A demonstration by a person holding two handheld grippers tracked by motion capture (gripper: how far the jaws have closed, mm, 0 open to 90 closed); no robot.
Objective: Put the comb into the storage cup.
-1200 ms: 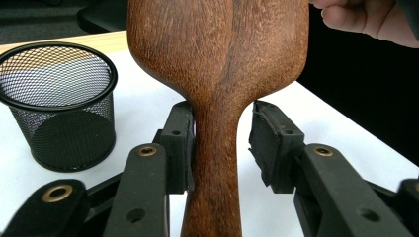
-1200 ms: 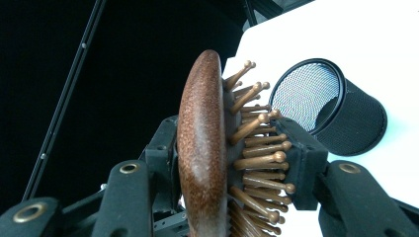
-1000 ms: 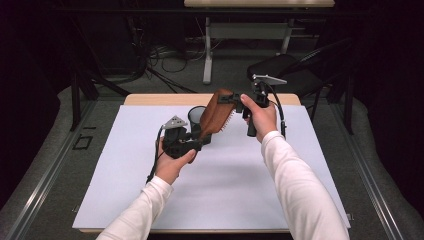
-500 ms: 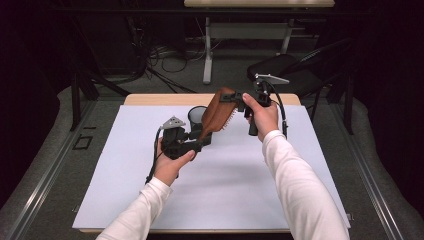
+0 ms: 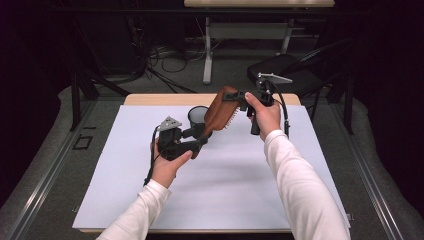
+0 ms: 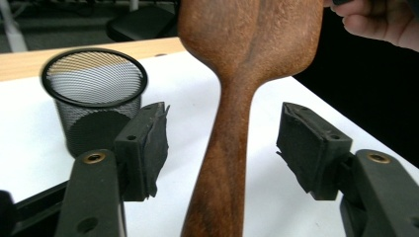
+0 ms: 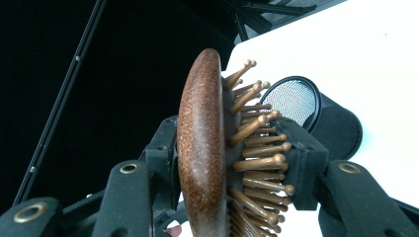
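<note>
The right gripper (image 5: pixel 239 96) squeezes the fat head of one wooden hairbrush (image 5: pixel 218 114), pads on its smooth brown back and its round-tipped pins. The left gripper (image 5: pixel 200 140) has just been opening; its pads stand apart on both sides of the thin handle and do not touch it. The handle's end is cut off in the left gripper view. One round black mesh cup (image 5: pixel 198 117) stands at ten o'clock from the brush, on the white mat (image 5: pixel 220 190).

No readable text, label, brand, number or sign anywhere on any visible thing.
</note>
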